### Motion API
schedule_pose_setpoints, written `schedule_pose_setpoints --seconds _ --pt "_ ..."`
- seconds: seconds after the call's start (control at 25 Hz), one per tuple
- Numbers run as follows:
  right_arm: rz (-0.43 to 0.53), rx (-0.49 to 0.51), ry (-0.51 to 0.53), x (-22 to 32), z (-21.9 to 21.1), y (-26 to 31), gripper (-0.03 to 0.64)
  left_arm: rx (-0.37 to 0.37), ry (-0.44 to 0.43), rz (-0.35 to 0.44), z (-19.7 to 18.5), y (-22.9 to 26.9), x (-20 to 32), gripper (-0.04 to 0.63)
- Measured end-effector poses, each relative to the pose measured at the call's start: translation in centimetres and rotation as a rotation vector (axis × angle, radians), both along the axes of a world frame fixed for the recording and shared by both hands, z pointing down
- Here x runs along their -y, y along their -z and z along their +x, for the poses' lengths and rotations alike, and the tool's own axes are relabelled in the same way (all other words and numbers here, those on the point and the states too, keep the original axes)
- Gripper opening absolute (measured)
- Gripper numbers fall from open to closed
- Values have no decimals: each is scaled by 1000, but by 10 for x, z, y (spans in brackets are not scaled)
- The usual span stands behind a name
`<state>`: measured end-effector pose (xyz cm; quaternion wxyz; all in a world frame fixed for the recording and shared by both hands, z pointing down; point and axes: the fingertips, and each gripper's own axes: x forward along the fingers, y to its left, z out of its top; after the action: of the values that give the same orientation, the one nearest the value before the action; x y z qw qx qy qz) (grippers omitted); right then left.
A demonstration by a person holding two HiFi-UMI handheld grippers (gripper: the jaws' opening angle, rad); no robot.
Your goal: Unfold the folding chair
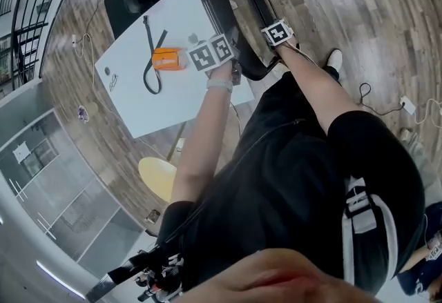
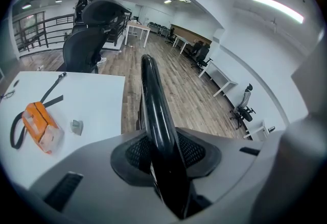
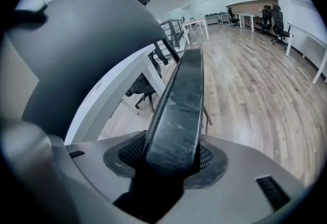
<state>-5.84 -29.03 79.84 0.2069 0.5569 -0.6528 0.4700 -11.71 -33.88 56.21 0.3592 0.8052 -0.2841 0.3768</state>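
Beside the surface [image 1: 173, 105] with an orange bag [image 1: 169, 59], the left claw [image 2: 164, 159] pinches a round bar [image 2: 153, 100] of the folding chair [image 1: 257, 8]; the right claw [image 3: 171, 152] pinches a flat one.

White table [image 1: 173, 101] bears an orange strapped pouch [image 1: 169, 59] and small grey object [image 2: 76, 126].

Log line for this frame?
task: unfold chair | left gripper: shut on chair | right gripper: shut on chair | chair: beside table
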Motion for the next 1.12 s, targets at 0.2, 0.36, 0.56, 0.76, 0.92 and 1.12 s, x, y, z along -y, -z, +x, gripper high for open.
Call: schedule_pose_setpoints --seconds 0.2,0.36,0.56,0.76,0.92,1.12 --pt "25 65 -40 -14 47 -18 215 33 37 29 -15 -12 10 86" --pt "22 179 -49 -39 89 -38 215 9 68 -17 -31 -33 15 74" --pt "80 321 -30 -54 119 -57 215 13 76 -56 -49 -49 19 74" --pt "122 449 5 -72 154 -83 215 18 115 -104 -60 -68 18 74" --pt "138 530 -7 -93 197 -106 215 9 90 -115 -36 -78 6 74" --pt "116 630 19 -105 235 -137 216 2 88 -100 -13 -87 -4 74"
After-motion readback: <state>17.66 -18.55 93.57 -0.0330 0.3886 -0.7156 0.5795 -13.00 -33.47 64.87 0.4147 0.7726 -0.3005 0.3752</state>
